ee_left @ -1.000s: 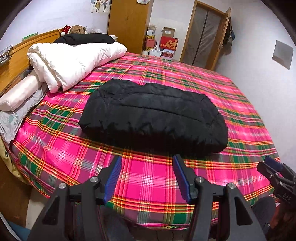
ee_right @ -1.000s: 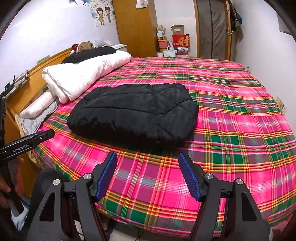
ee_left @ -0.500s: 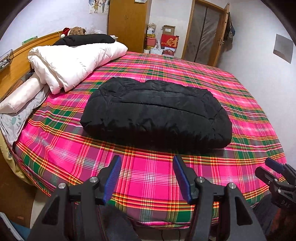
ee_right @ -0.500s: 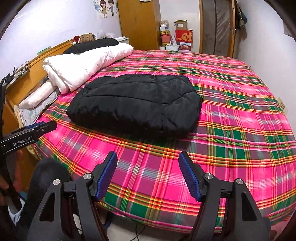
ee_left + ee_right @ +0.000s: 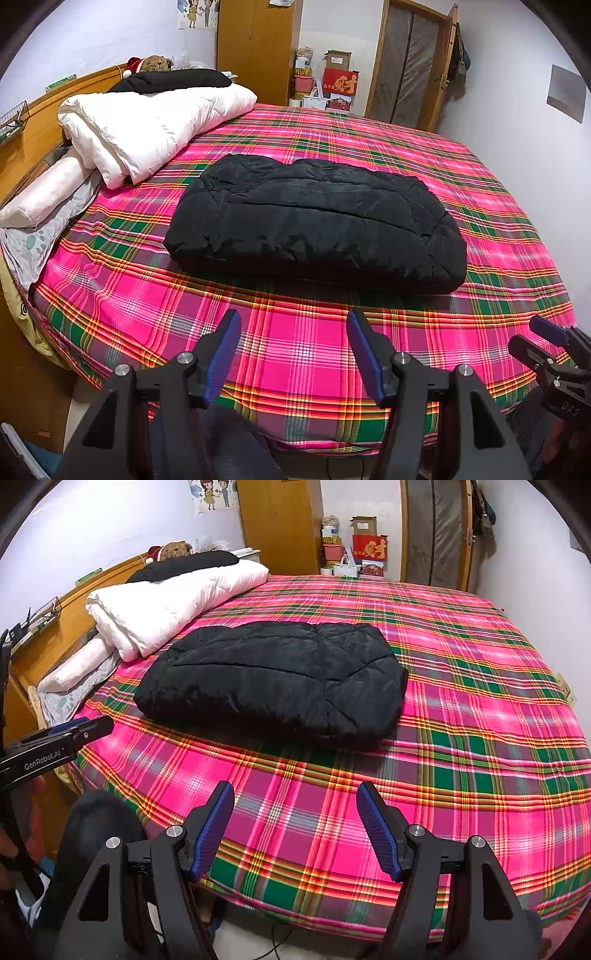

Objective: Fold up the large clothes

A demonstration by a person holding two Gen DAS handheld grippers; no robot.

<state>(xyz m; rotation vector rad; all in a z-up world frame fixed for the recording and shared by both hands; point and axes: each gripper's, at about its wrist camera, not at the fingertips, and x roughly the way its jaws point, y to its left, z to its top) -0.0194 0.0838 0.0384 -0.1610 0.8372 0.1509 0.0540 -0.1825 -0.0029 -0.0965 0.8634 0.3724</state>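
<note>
A black padded jacket point(image 5: 314, 221) lies folded into a thick rectangle in the middle of the bed, on the pink plaid sheet point(image 5: 295, 339). It also shows in the right wrist view point(image 5: 273, 679). My left gripper point(image 5: 291, 325) is open and empty, held back over the bed's near edge, well short of the jacket. My right gripper point(image 5: 295, 797) is open and empty too, at the same near edge. Each gripper shows at the side of the other's view: the right one point(image 5: 546, 343), the left one point(image 5: 55, 742).
A rolled white duvet point(image 5: 147, 122) and pillows point(image 5: 44, 192) lie along the wooden headboard point(image 5: 22, 147) at the left. A wardrobe point(image 5: 255, 48), boxes point(image 5: 340, 81) and a door point(image 5: 410, 66) stand beyond the far side of the bed.
Both grippers have drawn back and risen a little from the bed, so the jacket sits farther off. Both stay open. The jacket has not moved.
</note>
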